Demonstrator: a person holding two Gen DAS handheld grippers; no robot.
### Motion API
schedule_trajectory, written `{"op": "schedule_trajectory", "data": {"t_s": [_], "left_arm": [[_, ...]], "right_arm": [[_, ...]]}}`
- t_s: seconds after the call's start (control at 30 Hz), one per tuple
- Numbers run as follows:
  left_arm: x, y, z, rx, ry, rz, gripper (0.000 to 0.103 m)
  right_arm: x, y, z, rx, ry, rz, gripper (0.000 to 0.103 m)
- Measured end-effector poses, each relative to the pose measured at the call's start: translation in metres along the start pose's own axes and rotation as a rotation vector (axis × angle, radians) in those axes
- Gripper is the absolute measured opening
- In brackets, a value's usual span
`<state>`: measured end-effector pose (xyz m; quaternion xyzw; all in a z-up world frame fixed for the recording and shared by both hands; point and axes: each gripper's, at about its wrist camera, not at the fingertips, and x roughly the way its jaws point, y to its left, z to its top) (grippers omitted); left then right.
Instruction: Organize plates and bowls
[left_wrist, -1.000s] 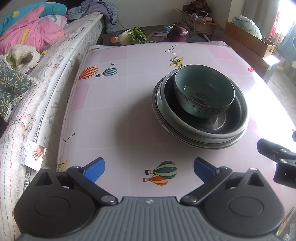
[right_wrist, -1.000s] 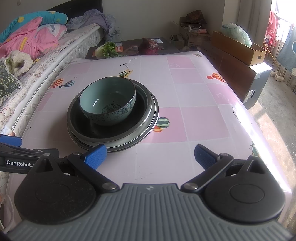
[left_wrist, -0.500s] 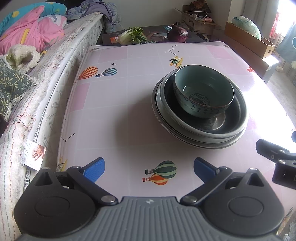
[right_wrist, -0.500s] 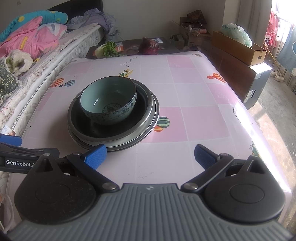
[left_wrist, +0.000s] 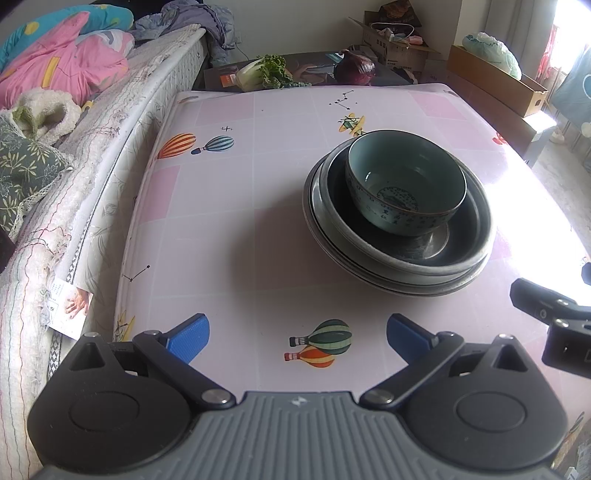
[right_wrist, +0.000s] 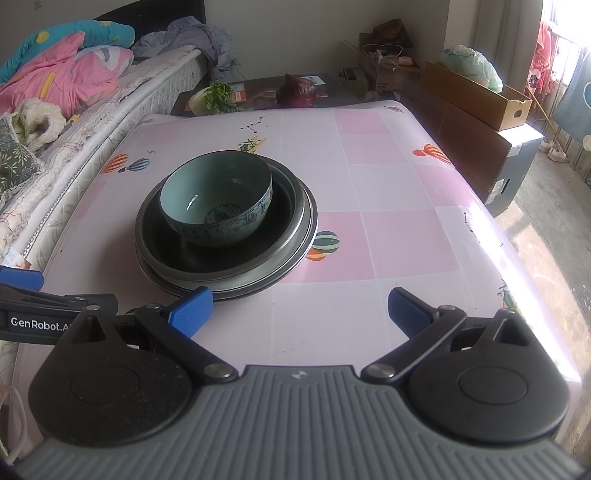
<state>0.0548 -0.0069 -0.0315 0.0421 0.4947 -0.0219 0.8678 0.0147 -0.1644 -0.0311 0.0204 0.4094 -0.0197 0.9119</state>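
Observation:
A teal ceramic bowl (left_wrist: 405, 184) sits inside a stack of grey metal plates (left_wrist: 391, 273) on the pink table. The bowl (right_wrist: 218, 195) and plates (right_wrist: 236, 284) show in the right wrist view too. My left gripper (left_wrist: 297, 336) is open and empty, held back near the table's front edge, left of the stack. My right gripper (right_wrist: 300, 308) is open and empty, near the stack's front right; its left blue fingertip (right_wrist: 188, 308) is just in front of the plates' rim. Part of the right gripper (left_wrist: 554, 317) shows at the left view's right edge.
The table (left_wrist: 229, 206) has a pink checked cover with balloon prints. A bed with quilts (left_wrist: 55, 74) runs along its left side. A cabbage (left_wrist: 264, 72) and a purple cabbage (left_wrist: 354, 68) lie on a low dark table behind. Cardboard boxes (right_wrist: 476, 96) stand at the right.

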Motion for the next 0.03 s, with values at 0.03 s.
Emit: {"op": "schedule_trajectory", "data": {"t_s": [0.03], "left_arm": [[0.0000,-0.0006,0.0000,0.001,-0.001,0.001,0.103]], "right_arm": [[0.0000,0.0001,0.0003,0.000,0.000,0.001,0.102]]}}
